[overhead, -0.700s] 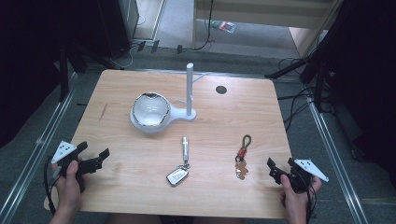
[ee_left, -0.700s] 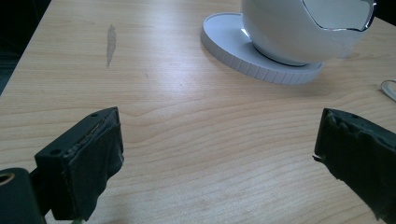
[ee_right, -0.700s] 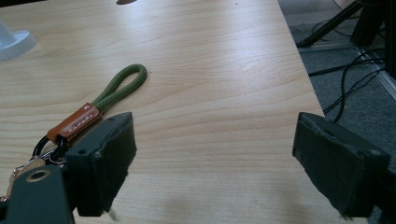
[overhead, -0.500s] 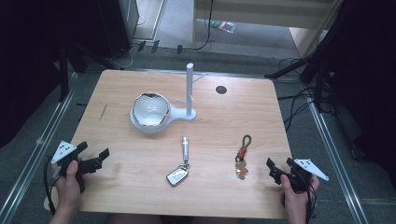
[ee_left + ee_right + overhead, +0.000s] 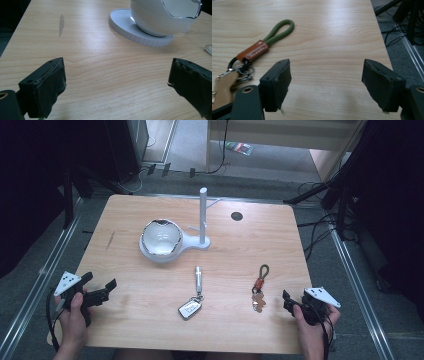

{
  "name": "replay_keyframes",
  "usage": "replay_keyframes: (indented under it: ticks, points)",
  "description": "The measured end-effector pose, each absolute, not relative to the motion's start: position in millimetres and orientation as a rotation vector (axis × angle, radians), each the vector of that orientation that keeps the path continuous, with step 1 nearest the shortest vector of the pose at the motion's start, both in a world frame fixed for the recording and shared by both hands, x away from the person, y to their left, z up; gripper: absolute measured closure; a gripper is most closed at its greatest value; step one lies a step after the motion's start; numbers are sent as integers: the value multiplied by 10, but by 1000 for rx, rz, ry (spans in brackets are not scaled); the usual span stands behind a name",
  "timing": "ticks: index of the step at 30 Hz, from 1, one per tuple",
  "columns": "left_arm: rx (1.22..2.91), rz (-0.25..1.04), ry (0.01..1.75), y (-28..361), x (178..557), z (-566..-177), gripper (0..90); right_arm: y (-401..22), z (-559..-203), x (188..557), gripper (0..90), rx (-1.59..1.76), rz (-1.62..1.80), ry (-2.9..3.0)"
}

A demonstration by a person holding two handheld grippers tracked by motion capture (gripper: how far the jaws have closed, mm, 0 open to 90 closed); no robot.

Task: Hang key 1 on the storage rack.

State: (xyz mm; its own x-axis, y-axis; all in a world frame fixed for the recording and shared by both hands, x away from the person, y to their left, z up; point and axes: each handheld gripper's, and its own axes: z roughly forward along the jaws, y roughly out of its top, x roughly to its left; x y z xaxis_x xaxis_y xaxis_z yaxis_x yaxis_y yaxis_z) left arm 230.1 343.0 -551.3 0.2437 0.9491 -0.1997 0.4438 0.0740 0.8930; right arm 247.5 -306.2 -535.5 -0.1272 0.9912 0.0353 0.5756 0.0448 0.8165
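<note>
Wooden table, landmark: white bowl-and-post stand at centre back.

1. Silver key fob with chain: in front of the stand, lying flat.
2. Green-loop keychain with brown leather tag: right of item 1, front-right of the stand.
3. Left gripper: front-left of the stand, jaws spread, holding nothing.
4. Right gripper: just right of item 2, jaws spread, empty.
</note>
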Motion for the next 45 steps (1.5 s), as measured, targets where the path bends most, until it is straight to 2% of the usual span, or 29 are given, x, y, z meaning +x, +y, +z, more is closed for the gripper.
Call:
replay_keyframes:
  ticks: [8,29,40,45]
  points:
    - [1529,641,1358,3433,2302,-5514,17,-2897,-5196,2576,269,1610,912,1885]
    - [1516,611,1375,3453,2317,-5517,17,-2526,-5000,3015,218,1756,573,2057]
    - [1515,611,1377,3456,2322,-5518,17,-2410,-4913,3144,213,1778,536,2100]
    - [1516,610,1378,3457,2322,-5518,17,-2330,-4887,3211,181,1769,485,2120]
